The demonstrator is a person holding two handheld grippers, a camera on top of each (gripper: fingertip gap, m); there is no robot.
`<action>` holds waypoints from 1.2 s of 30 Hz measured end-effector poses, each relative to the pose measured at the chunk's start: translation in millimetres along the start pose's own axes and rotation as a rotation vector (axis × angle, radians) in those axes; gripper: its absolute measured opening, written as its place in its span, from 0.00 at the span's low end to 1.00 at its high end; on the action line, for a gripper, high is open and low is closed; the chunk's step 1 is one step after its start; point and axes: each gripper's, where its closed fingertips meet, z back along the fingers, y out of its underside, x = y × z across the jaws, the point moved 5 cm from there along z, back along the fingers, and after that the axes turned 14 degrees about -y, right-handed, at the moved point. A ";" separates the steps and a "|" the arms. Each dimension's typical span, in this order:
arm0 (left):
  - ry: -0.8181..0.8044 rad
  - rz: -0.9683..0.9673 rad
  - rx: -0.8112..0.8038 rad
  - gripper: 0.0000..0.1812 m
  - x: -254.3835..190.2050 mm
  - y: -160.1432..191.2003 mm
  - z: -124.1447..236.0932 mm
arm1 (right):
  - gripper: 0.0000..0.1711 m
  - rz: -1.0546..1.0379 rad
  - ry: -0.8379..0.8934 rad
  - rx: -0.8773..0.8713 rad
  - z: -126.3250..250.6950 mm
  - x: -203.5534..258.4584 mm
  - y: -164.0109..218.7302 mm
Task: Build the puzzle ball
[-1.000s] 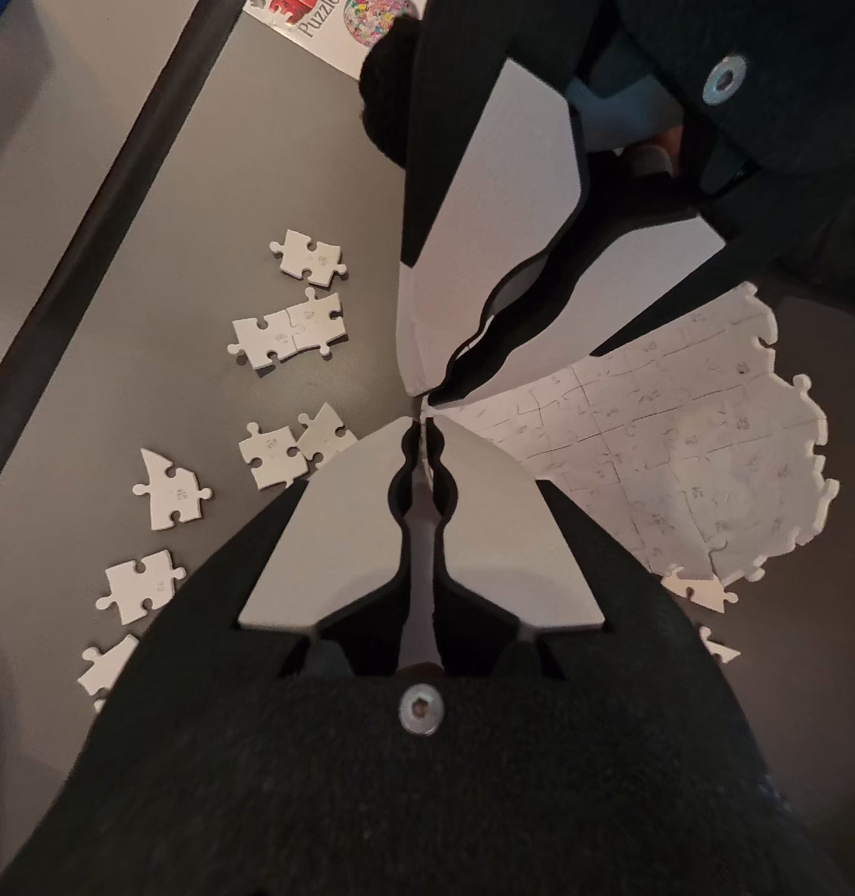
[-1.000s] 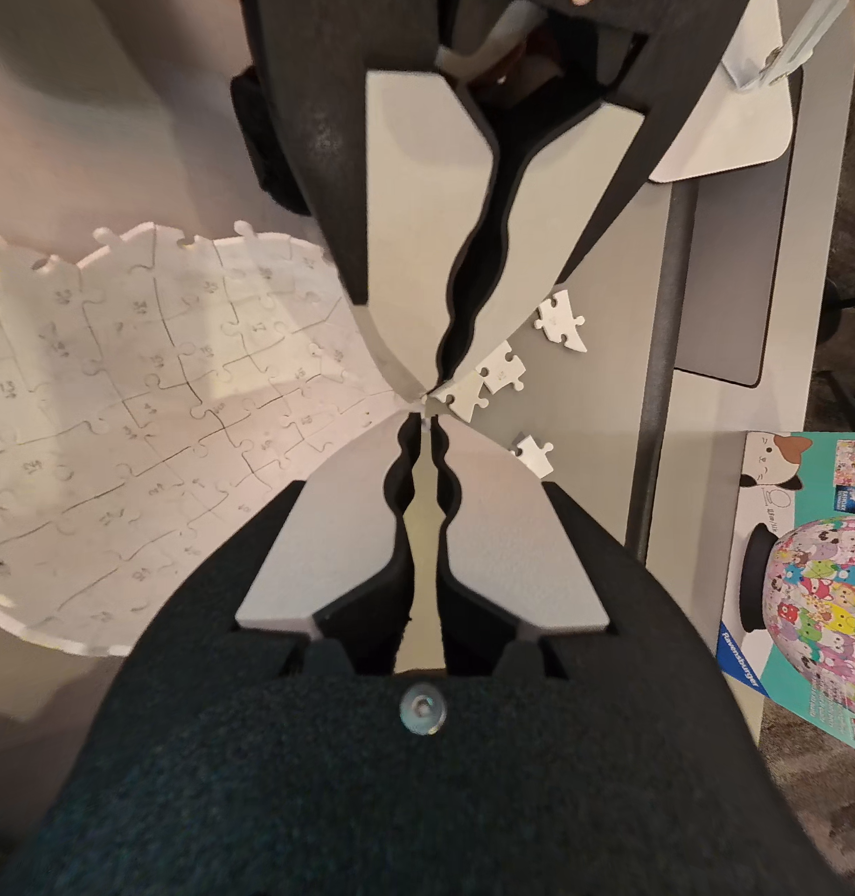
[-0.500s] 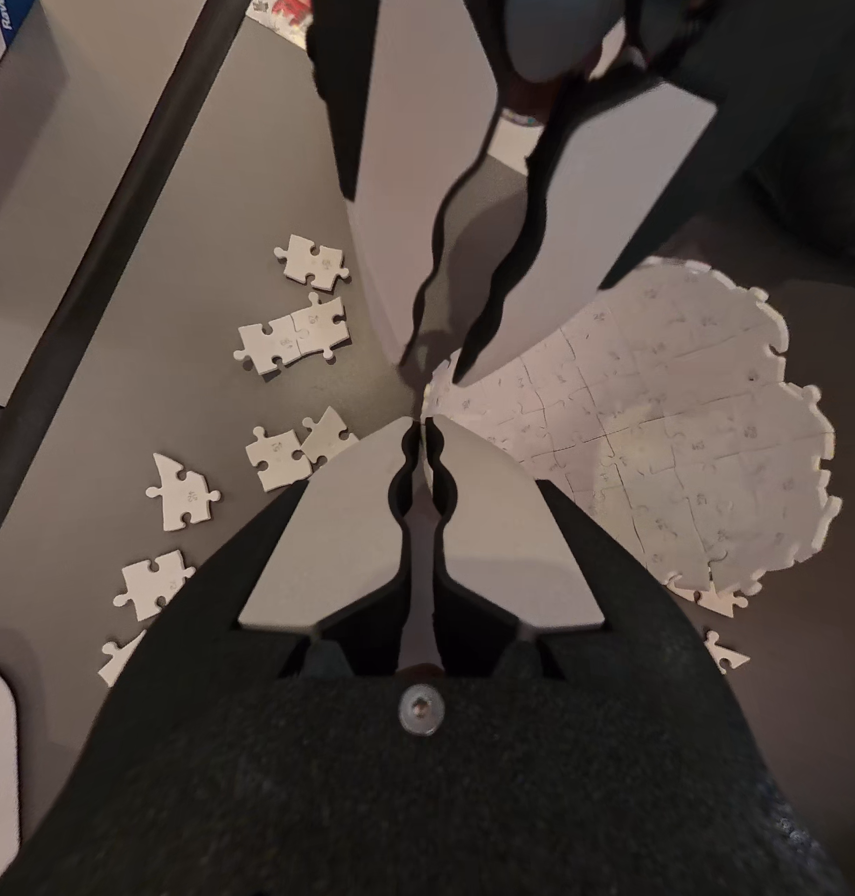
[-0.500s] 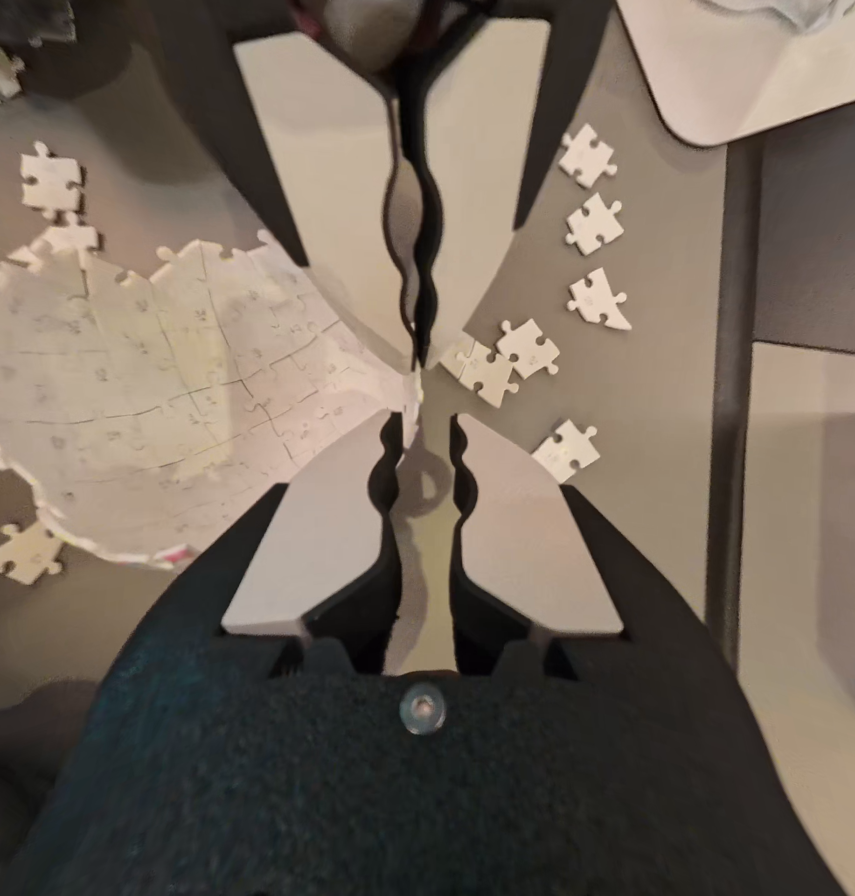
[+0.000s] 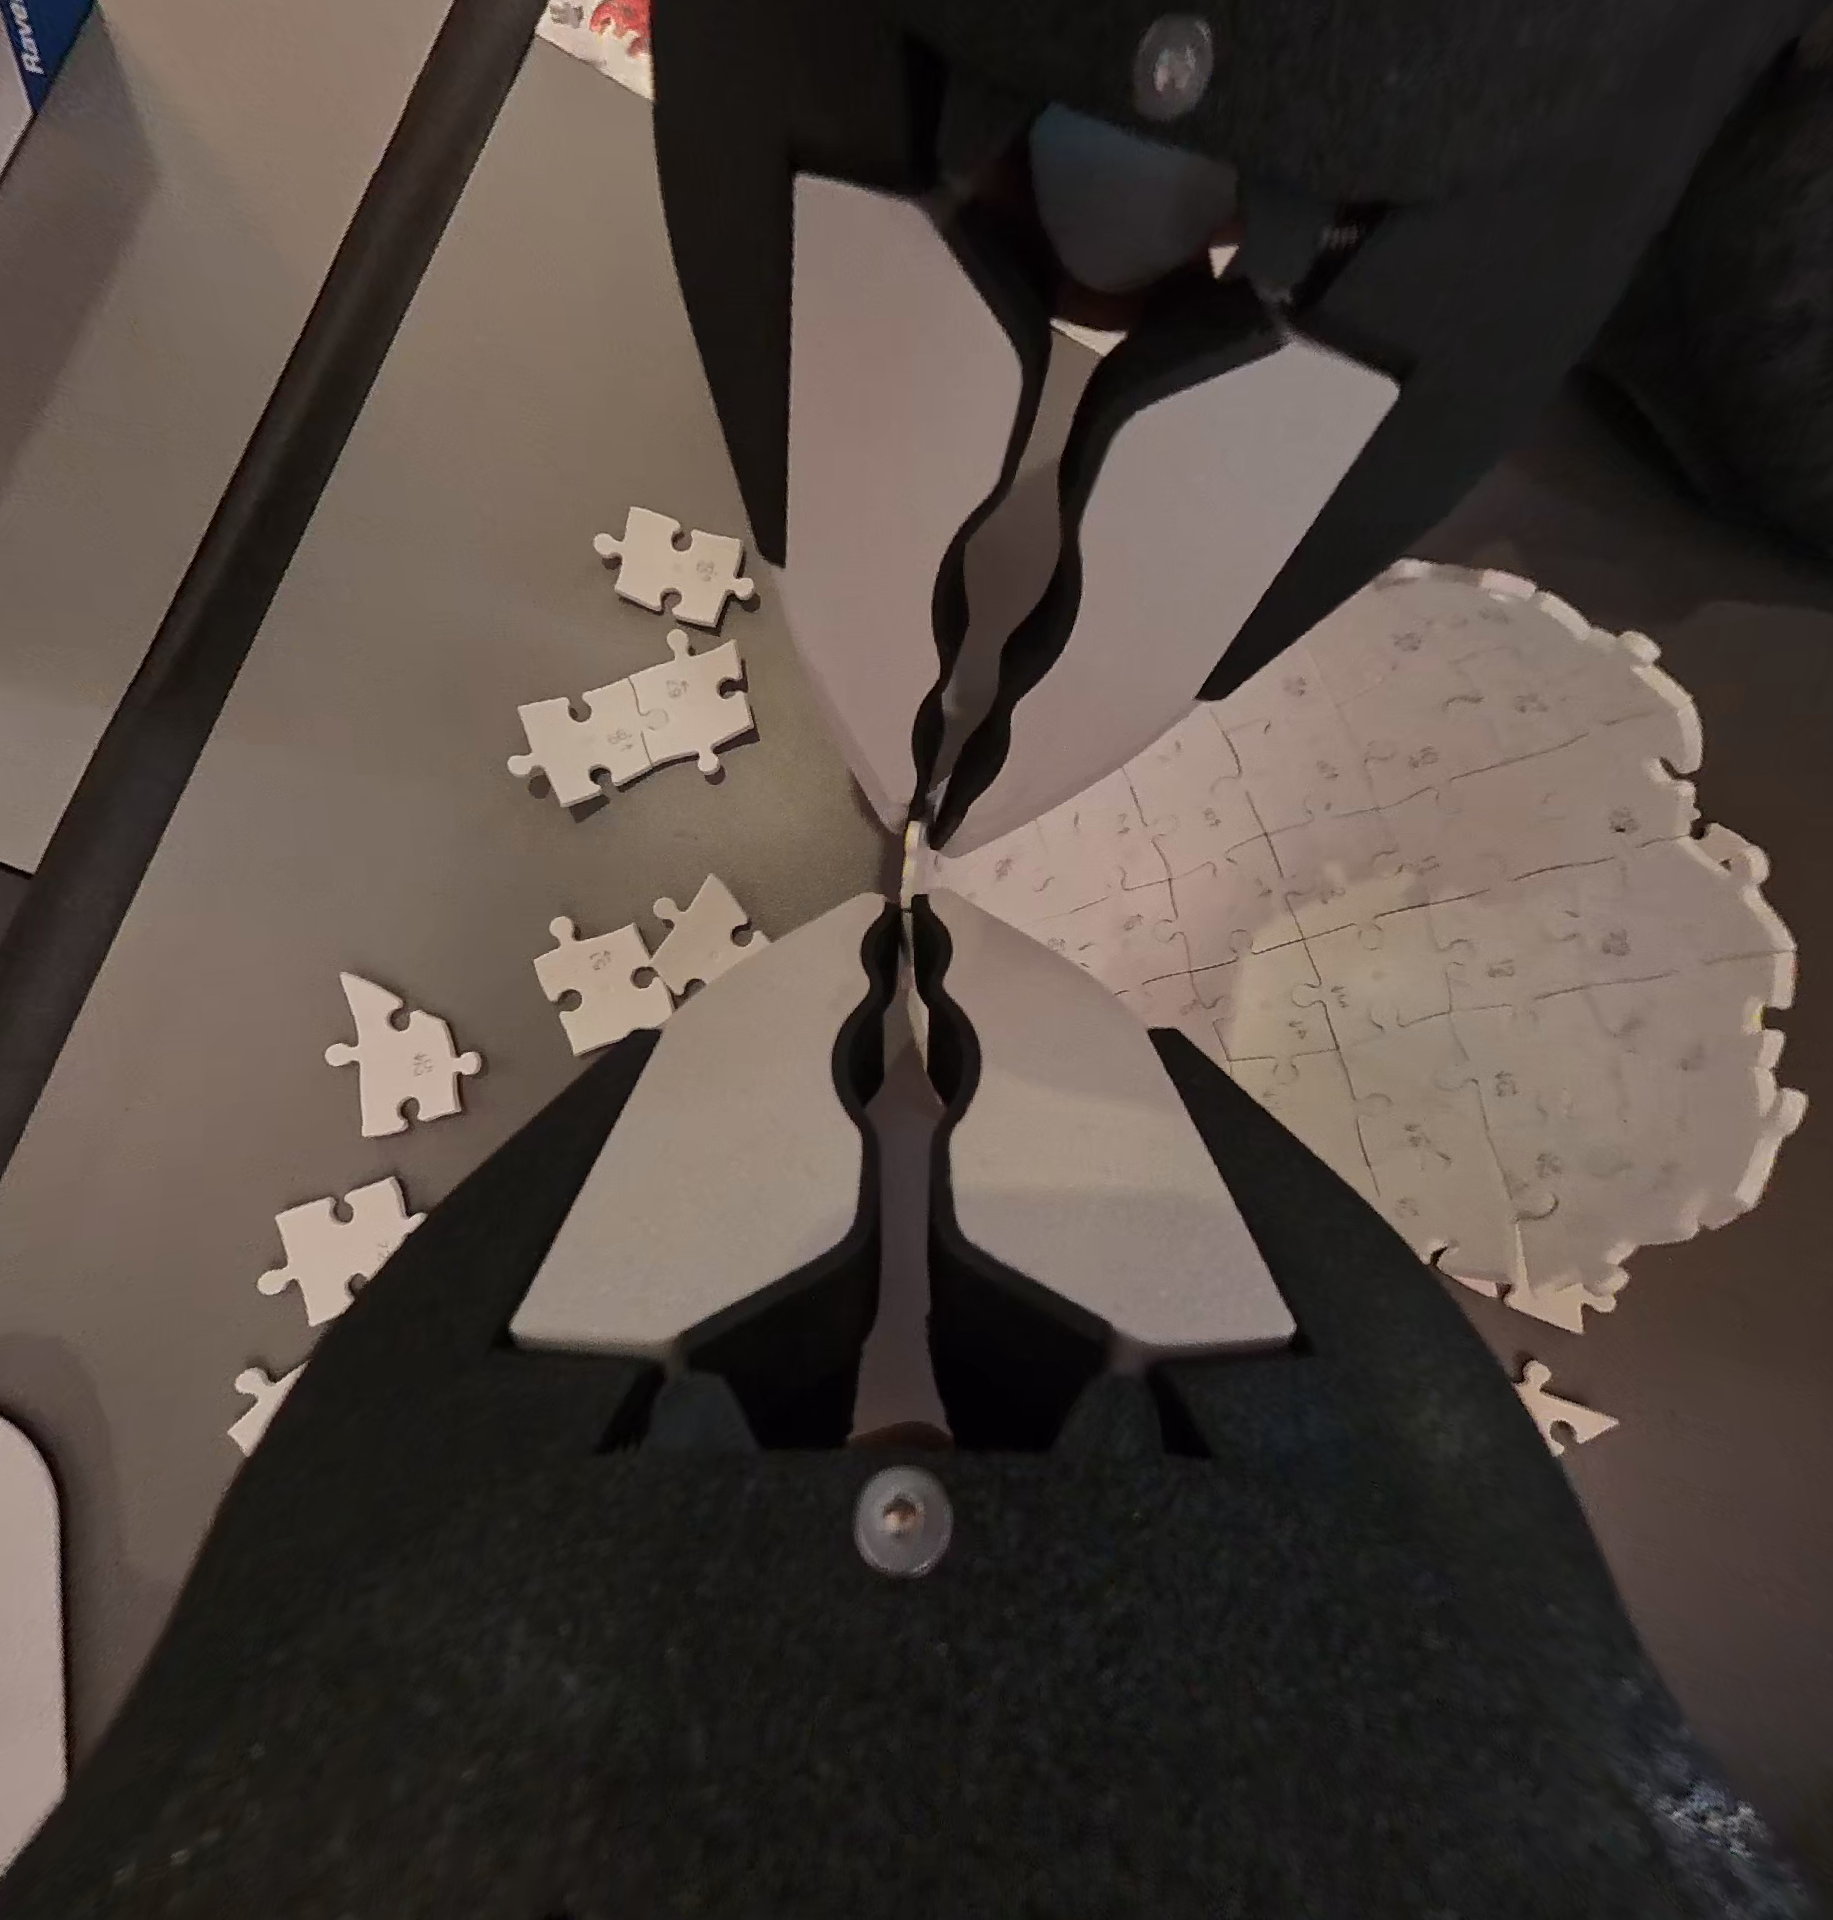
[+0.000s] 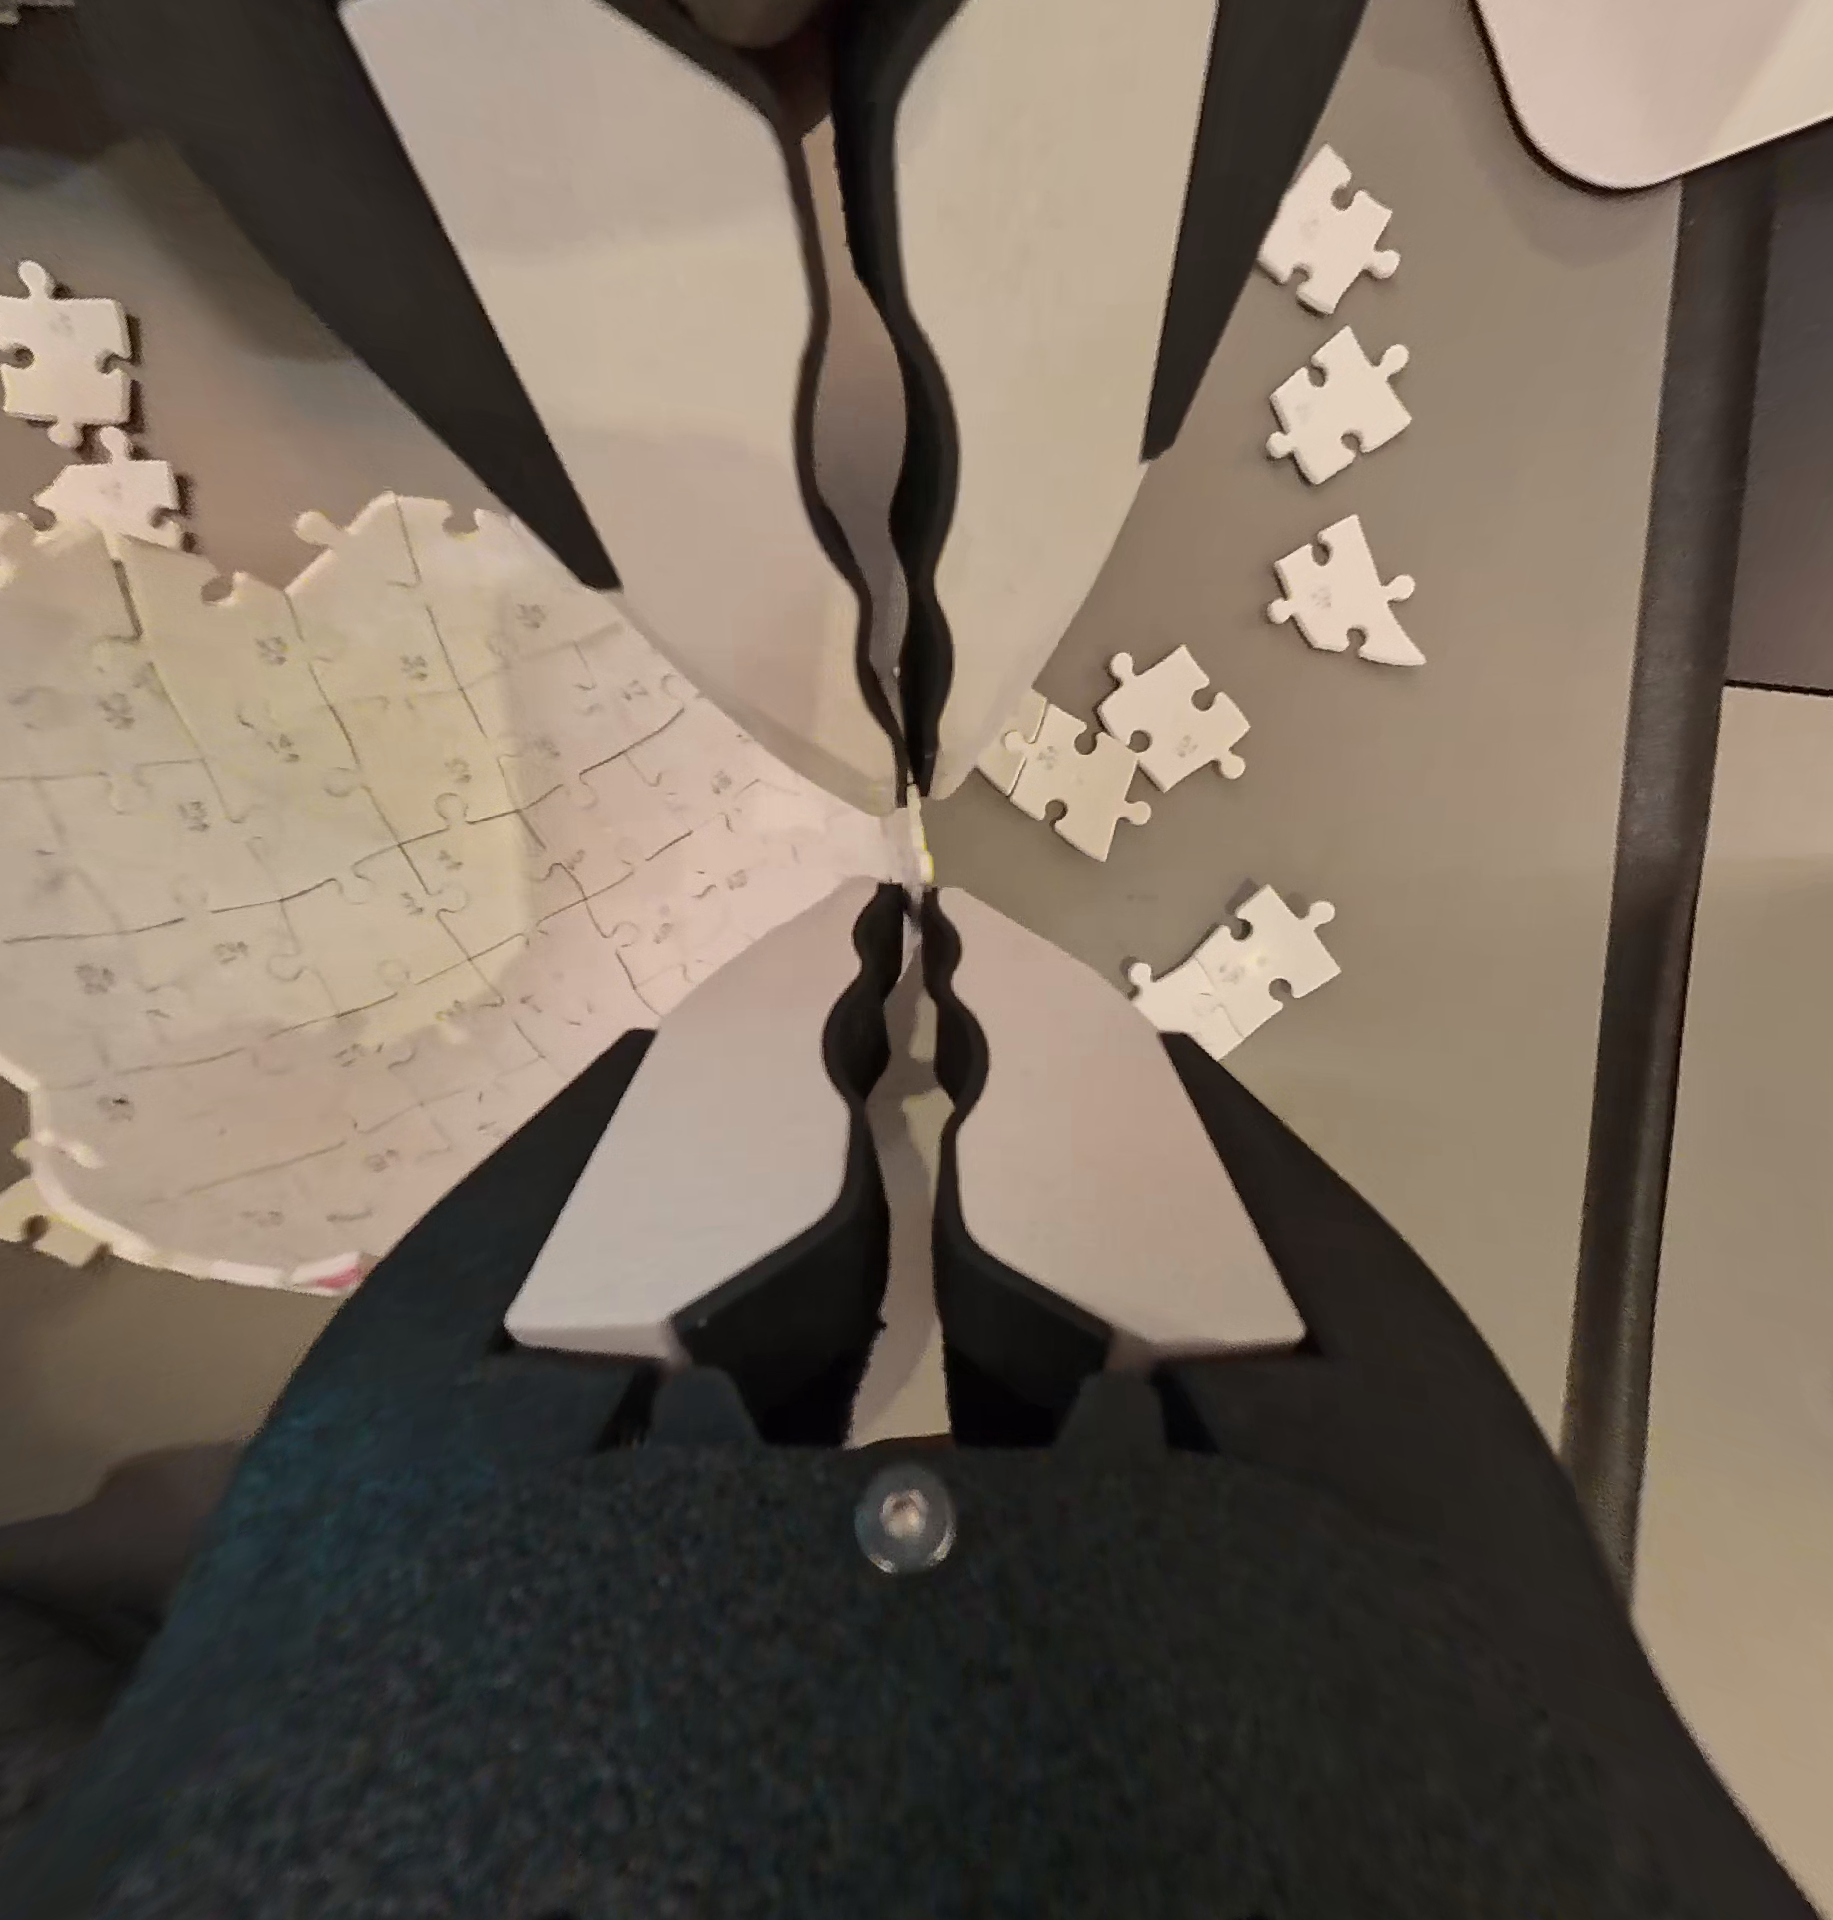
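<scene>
Meeting tip to tip, the left gripper (image 5: pixel 907 906) and right gripper (image 6: pixel 912 896) both pinch the rim of the curved puzzle shell (image 5: pixel 1463 935), fingers nearly closed. Loose puzzle pieces (image 5: pixel 642 732) lie on the bench (image 5: pixel 424 468) beside the fingers.

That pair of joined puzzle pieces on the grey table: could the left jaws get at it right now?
Probably not right away. The left gripper is shut on the curved puzzle shell rim, so it must release first. The joined pair itself lies uncovered nearby.

Left gripper (image 5: pixel 907 902), right gripper (image 6: pixel 912 896): black textured bodies, pale grey fingers (image 5: pixel 746 1132), wavy black edges, silver screws.
</scene>
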 end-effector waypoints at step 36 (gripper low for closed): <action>0.246 0.194 0.082 0.00 18.8 33.4 -59.5 | 0.09 0.104 0.086 -0.005 0.7 -0.7 -3.1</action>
